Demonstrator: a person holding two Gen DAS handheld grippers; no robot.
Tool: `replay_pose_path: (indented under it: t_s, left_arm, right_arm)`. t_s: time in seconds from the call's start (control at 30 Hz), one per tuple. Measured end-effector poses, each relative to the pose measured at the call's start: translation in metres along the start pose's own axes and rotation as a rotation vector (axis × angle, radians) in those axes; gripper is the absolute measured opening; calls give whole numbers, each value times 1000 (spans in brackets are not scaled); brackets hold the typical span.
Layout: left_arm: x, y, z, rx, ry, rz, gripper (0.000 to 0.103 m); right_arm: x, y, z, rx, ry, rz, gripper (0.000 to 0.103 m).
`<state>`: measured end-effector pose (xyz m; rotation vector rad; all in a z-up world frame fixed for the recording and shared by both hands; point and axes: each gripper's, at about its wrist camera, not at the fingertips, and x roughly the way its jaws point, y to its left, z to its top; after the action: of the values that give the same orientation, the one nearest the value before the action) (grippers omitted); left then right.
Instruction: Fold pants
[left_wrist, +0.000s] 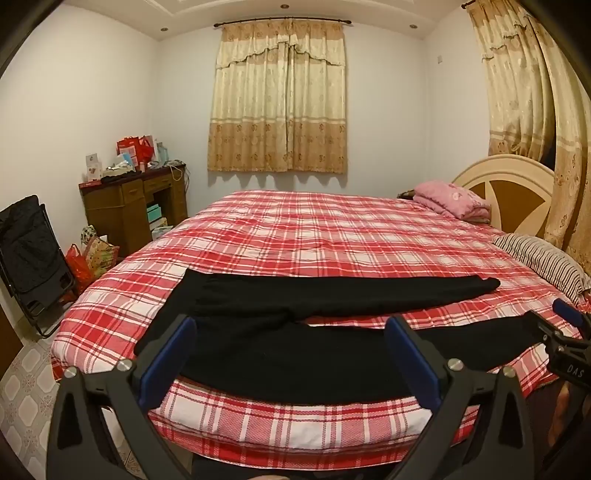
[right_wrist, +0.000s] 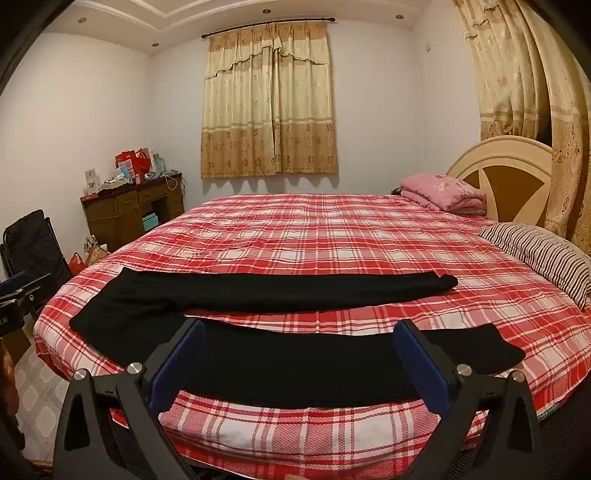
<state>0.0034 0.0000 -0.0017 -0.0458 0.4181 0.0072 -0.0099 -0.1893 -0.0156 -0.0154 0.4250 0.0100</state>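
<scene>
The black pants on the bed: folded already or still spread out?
Spread out. The black pants lie flat on the plaid bedspread, both legs stretched apart with bedspread showing between them.

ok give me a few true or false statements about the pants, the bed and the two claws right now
1. The black pants lie spread out with both legs apart. True.
2. The left claw is shut on the waistband. False: it is open, holding nothing.
3. The right claw is open. True.
4. The pants lie on a plain blue sheet. False: the bed cover is red and white plaid.
5. A pink folded blanket sits by the headboard. True.
6. The pants are already folded in half. False: no fold has been made.
</scene>
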Motion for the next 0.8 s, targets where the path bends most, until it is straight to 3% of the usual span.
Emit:
replay_pose_path:
  t_s: [0.8]
  left_arm:
    - [12, 0, -11, 32, 49, 0, 103]
  right_arm:
    - [10, 1, -7, -8, 29, 5, 102]
